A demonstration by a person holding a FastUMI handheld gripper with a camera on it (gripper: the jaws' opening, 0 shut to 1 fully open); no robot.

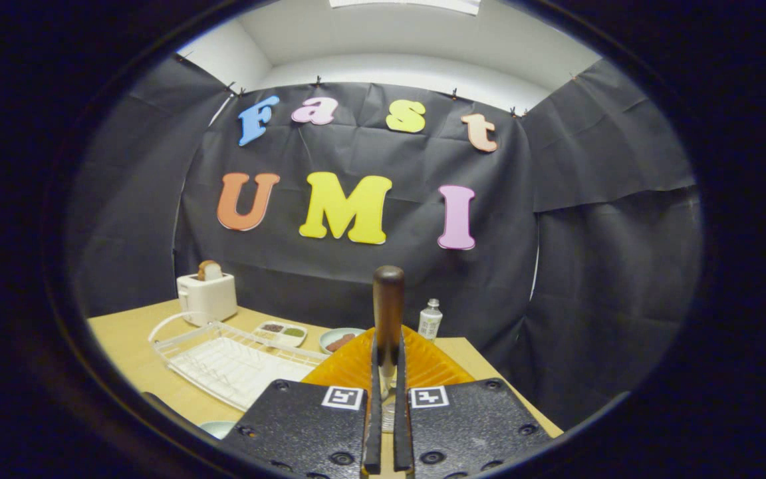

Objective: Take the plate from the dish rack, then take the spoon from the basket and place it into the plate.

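1. On my gripper view, the gripper [387, 372] has its jaws clenched on the spoon [388, 313], whose dark wooden handle stands upright between them.
2. Just beyond the jaws I see the orange plate [356, 366] lying on the counter [130, 346].
3. Beside the plate sits the white dish rack [223, 359]; beyond it stand a toaster [207, 296], a small bottle [430, 320] and two small dishes [282, 330].
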